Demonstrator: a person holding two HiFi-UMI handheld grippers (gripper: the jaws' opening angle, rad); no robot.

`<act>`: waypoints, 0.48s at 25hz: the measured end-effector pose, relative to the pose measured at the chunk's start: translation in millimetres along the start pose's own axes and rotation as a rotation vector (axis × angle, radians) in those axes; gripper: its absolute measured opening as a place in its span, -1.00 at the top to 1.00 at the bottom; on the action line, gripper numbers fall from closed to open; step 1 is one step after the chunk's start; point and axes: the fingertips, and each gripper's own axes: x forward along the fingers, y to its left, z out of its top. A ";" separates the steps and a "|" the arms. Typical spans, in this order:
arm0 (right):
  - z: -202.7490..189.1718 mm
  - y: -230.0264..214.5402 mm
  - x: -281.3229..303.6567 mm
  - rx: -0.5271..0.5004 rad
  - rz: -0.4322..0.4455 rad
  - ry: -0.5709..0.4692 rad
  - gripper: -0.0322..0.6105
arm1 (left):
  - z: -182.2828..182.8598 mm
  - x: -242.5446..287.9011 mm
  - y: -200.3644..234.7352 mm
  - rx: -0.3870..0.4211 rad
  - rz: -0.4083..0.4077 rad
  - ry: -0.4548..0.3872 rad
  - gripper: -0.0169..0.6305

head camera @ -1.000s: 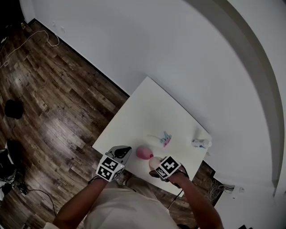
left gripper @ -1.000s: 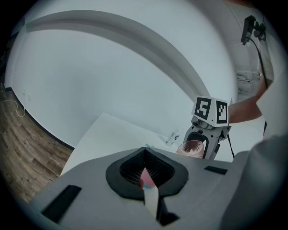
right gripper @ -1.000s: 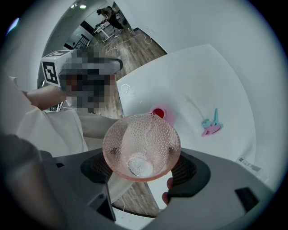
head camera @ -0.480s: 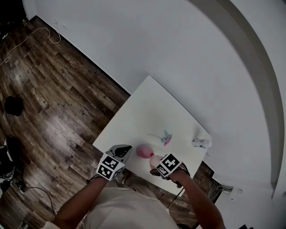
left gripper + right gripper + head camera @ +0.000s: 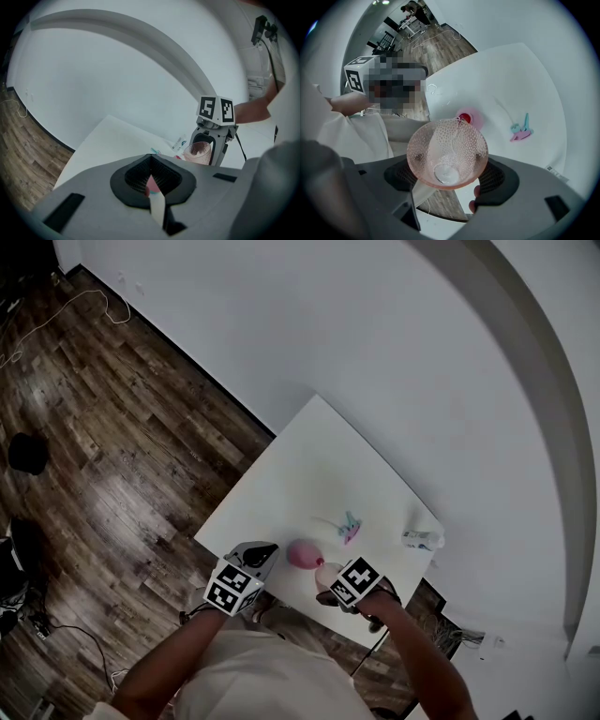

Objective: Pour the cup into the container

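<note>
A pink dimpled cup (image 5: 325,572) is tipped on its side in my right gripper (image 5: 333,589), which is shut on it at the table's near edge. In the right gripper view I look straight into the cup (image 5: 447,150); its inside looks bare apart from a clear base. Just beyond its rim sits the pink container (image 5: 465,118) with something red in it, also seen as the pink container (image 5: 302,555) from above. My left gripper (image 5: 261,554) hovers left of the container with its jaws together, and a bit of pink shows through the gap behind the pads (image 5: 136,176).
The white table (image 5: 319,474) stands against a white wall, with wooden floor to its left. A blue and pink clip-like item (image 5: 347,529) lies beyond the container. A small bottle (image 5: 422,540) lies near the table's right edge.
Almost nothing differs. The cup in my right gripper has edged slightly closer to the container, and the head view has shifted a little.
</note>
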 end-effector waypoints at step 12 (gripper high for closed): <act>1.0 -0.4 -1.7 -0.006 0.017 0.031 -0.23 | 2.3 -1.9 5.1 -0.007 0.008 -0.007 0.91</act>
